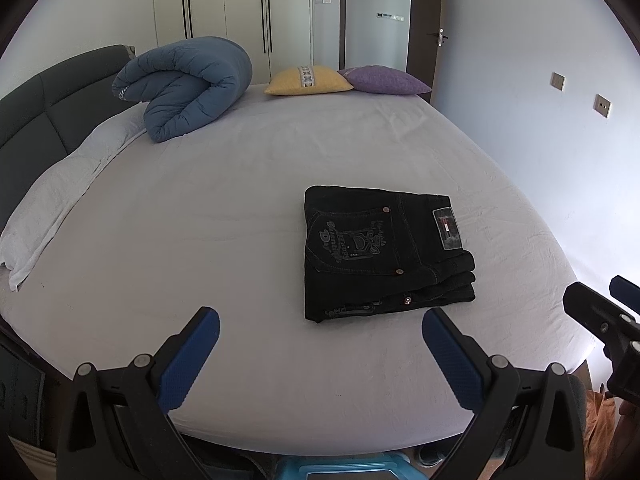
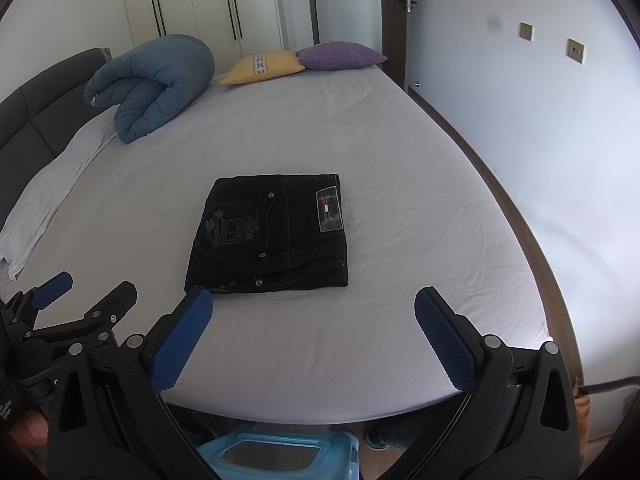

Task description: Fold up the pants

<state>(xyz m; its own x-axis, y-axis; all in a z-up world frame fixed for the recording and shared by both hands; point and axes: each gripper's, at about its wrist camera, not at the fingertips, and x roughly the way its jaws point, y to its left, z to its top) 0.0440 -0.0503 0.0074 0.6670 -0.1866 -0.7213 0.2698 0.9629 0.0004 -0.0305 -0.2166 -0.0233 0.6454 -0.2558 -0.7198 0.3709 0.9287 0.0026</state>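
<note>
Black pants (image 1: 384,252) lie folded into a neat, thick rectangle on a bed (image 1: 240,208) covered with a pale sheet. A stitched back pocket and a small brand patch face up. The pants sit on the near half of the bed, close to its foot edge.

Two pairs of black tongs with blue pads hover at that foot edge, just short of the pants and touching nothing. The left tongs (image 1: 320,340) are spread wide and empty. The right tongs (image 2: 314,320) are likewise spread wide and empty, their left pad nearest the pants' front corner.

Well beyond the pants, at the far side of the bed, lie a rolled blue duvet (image 1: 184,88), a yellow pillow (image 1: 308,80) and a purple pillow (image 1: 384,80).
</note>
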